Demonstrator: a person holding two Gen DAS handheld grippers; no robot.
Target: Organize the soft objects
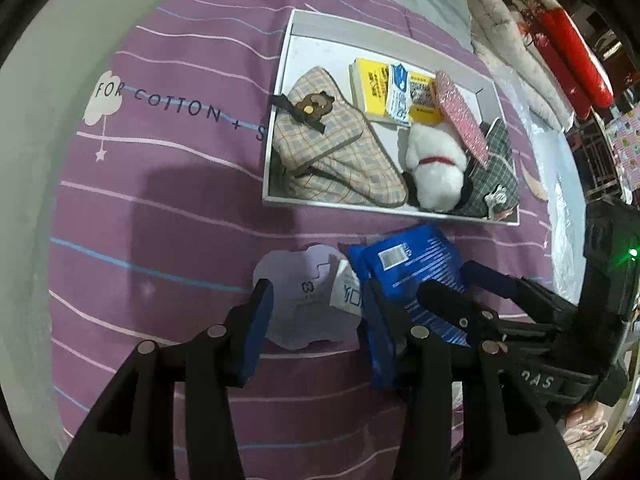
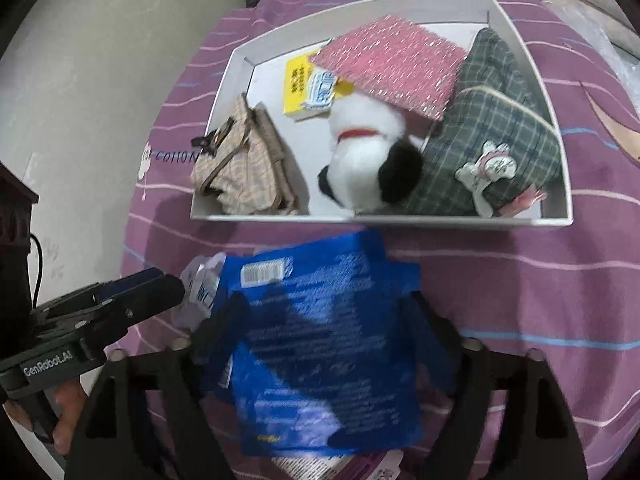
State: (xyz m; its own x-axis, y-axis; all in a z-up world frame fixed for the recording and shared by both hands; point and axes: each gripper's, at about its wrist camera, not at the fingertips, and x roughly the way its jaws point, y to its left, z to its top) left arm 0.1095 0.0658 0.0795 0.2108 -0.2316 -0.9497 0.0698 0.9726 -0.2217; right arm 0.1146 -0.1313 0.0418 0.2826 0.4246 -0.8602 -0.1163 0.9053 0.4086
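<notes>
Most of the sorting looks done to me: inside the white box (image 2: 558, 128) sit the beige plaid pouch (image 2: 244, 168), the plush dog (image 2: 368, 152), the green plaid pouch (image 2: 492, 128) and a pink glittery pad (image 2: 392, 60). Just outside the box's near wall, my right tongs (image 2: 324, 332) are clamped on the blue packet (image 2: 320, 320), not yet in. My left tongs (image 1: 316, 320) stand apart over a pale pack (image 1: 304, 300) (likely next).

Bedroom: purple bedsheet (image 1: 180, 200), folded quilts (image 1: 520, 52)
</notes>
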